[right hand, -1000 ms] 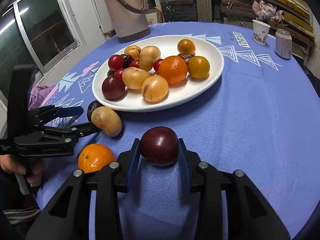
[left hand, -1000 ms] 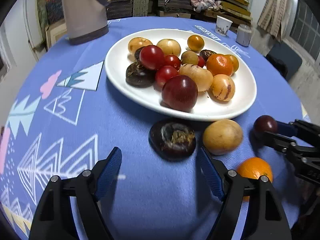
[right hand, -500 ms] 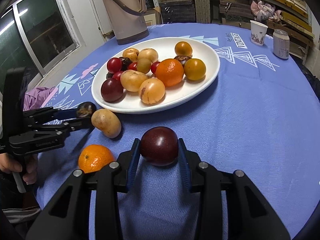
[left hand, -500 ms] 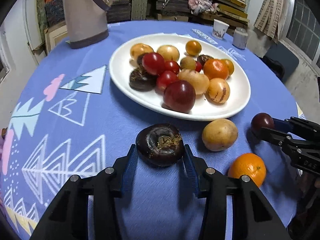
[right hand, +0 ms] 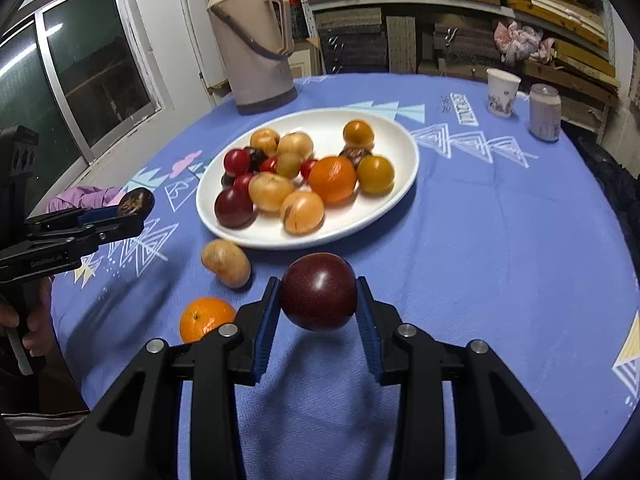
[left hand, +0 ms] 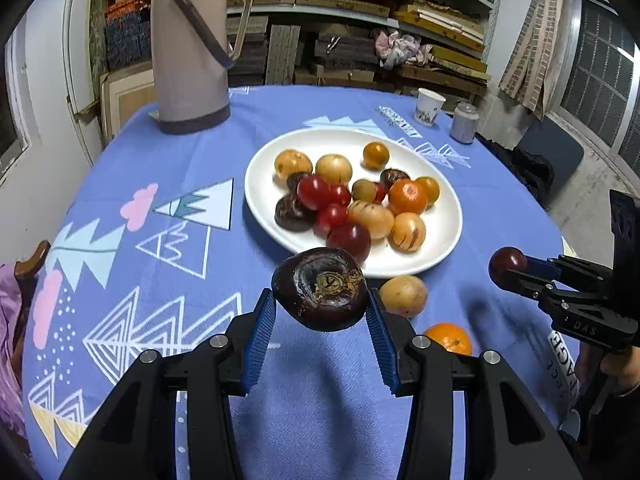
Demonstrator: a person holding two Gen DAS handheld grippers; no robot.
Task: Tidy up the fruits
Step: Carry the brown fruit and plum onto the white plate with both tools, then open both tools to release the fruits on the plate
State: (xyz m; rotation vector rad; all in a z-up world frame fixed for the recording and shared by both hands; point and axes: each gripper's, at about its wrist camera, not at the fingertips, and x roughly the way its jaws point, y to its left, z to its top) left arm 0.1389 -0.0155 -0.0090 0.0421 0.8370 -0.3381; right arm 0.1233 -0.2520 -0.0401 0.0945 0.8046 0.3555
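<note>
round surface [left hand: 304, 420] under blue woven cloth with white triangle and pink cloud prints. behind it, shelves [left hand: 360, 4] stacked with flat boxes; window [right hand: 80, 76] on the left wall. tall beige thermos [left hand: 192, 48], paper cup [right hand: 502, 92] and can [right hand: 545, 112] at the far edge. oval glossy white plate [left hand: 444, 248] heaped with smooth round fruits.

my left hand-held gripper [left hand: 320, 320] is clamped on a dark wrinkled mangosteen [left hand: 320, 288], raised off the cloth just in front of the plate. my right hand-held gripper [right hand: 318, 312] is clamped on a shiny maroon plum [right hand: 319, 291], also airborne. a tan fruit [right hand: 226, 263] and an orange [right hand: 206, 317] lie loose on the cloth near the plate.
</note>
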